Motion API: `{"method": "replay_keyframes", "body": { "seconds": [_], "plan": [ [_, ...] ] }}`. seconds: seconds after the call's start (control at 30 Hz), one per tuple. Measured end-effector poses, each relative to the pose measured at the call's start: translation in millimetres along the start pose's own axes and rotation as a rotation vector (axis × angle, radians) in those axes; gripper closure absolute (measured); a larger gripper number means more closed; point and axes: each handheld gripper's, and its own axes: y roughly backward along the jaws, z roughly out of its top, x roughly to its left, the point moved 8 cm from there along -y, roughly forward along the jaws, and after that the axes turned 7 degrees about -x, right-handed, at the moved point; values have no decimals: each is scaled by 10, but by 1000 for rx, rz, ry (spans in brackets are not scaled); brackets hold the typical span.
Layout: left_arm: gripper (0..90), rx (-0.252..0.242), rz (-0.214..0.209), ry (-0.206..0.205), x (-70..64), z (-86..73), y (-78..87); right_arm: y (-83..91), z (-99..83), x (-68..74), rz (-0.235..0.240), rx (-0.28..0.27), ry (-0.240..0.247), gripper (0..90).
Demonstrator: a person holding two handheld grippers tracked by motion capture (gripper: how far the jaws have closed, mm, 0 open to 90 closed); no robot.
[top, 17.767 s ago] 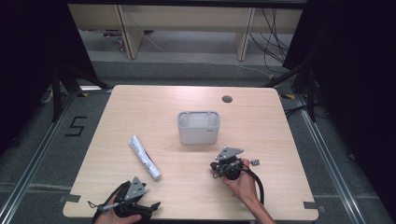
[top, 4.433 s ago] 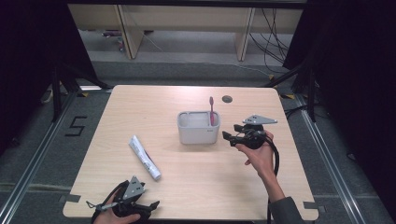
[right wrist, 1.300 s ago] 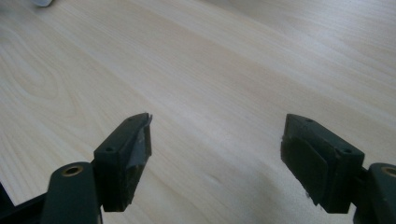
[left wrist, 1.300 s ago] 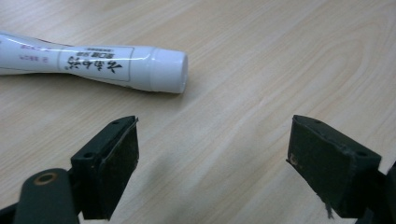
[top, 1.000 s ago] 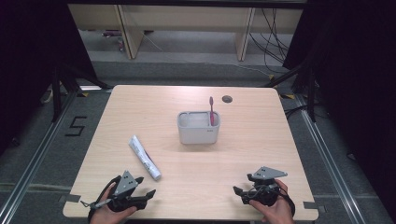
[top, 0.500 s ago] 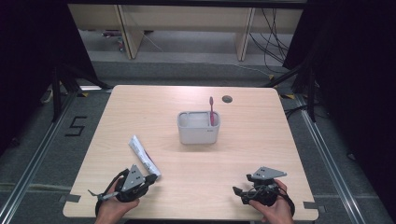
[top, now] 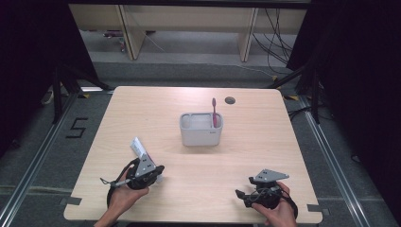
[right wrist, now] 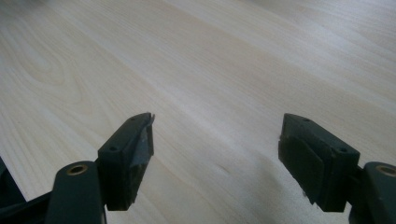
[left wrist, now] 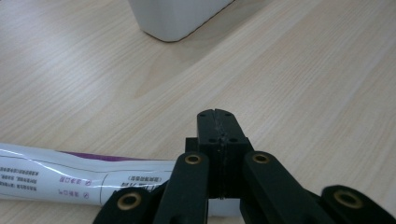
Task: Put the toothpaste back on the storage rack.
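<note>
The left gripper, clenched empty above the toothpaste tube at lower left, should grasp this light, soft, slippery tube mid-body.

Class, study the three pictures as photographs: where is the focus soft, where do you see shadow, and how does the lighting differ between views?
High view: the table is evenly lit against dark surroundings. Left gripper view: the left gripper jaws are sharp; the white holder is softer and casts a shadow on the wood; the toothpaste tube shows mild glare. Right gripper view: the right gripper jaws look slightly soft, the far wood blurs.
</note>
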Motion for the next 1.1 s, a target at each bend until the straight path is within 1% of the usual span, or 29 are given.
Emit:
{"method": "replay_keyframes", "body": {
  "seconds": [0.07, 0.1, 0.13, 0.17, 0.2, 0.23, 0.27, 0.3, 0.33, 0.37, 0.4, 0.43, 0.47, 0.53, 0.57, 0.63, 0.67, 0.7, 0.73, 0.8, 0.83, 0.87, 0.9, 0.93, 0.97, 1.0, 1.03, 1.1],
  "plan": [
    [894, 6, -2, 13, 8, -12, -25, -2, 5, 5, 6, 0, 6, 275],
    [894, -1, -3, 19, 11, -15, -38, -8, 5, 4, 7, -4, 5, 275],
    [894, 21, -11, 19, 22, -35, -38, -6, 6, -1, 3, -3, 10, 275],
    [894, 31, -12, 19, 31, -49, -39, -3, -4, 23, 5, 5, -19, 275],
    [894, 31, -12, 19, 31, -49, -39, -3, -4, 23, 5, 5, -19, 275],
    [894, 16, -13, 42, 25, -56, -57, -3, -2, 14, 1, 4, -8, 276],
    [894, 17, -9, 48, 42, -68, -56, -7, 8, 20, 5, -1, -6, 277],
    [894, 20, -11, 45, 50, -73, -50, -12, 10, 8, 4, -6, 9, 277],
    [894, 19, -13, 47, 55, -77, -43, -12, 9, 9, 5, -5, 8, 277],
    [894, 35, -13, 43, 61, -87, -28, -9, 6, 14, 5, -2, 3, 277],
    [894, 27, -19, 54, 54, -87, -24, -15, 14, 7, 10, -8, 19, 277],
    [894, 30, -20, 58, 58, -95, -11, -17, 11, 26, 33, 2, 16, 277],
    [893, 30, -18, 62, 67, -104, -4, -15, 10, 28, 39, 6, 17, 277],
    [893, 36, -18, 66, 76, -124, 12, -12, 8, 22, 38, 7, 12, 277],
    [893, 36, -18, 67, 80, -135, 24, -21, 11, 11, 33, -1, 23, 277],
    [893, 38, -17, 70, 86, -154, 52, -19, 13, 18, 29, 0, 12, 277],
    [893, 37, -10, 72, 97, -167, 63, -19, 13, 12, 22, -3, 16, 277],
    [893, 42, -18, 67, 102, -182, 84, -11, 8, 16, 8, 1, 4, 277],
    [893, 44, -16, 69, 108, -196, 102, -17, 14, 7, 8, -5, 15, 277],
    [894, 47, -14, 75, 128, -219, 142, -16, 18, 23, 17, -1, 2, 277],
    [893, 44, -12, 74, 140, -228, 154, -11, 14, 28, 11, 5, -3, 277],
    [894, 49, -5, 80, 153, -248, 177, -10, 6, 51, 13, 11, -27, 277],
    [893, 49, -4, 77, 161, -257, 190, -18, 9, 42, 27, 10, -5, 277],
    [893, 57, -9, 73, 167, -282, 219, -16, 9, 42, 28, 14, -2, 277],
    [893, 62, -9, 77, 169, -297, 237, -25, 29, 3, 6, -8, 36, 277],
    [894, 63, -8, 73, 182, -316, 259, -27, 23, 23, 11, -3, 17, 277],
    [894, 66, -8, 76, 186, -334, 279, -28, 23, 17, 19, 1, 23, 277],
    [894, 64, -11, 82, 187, -353, 301, -34, 27, 18, 16, -4, 22, 277]
  ]
}}
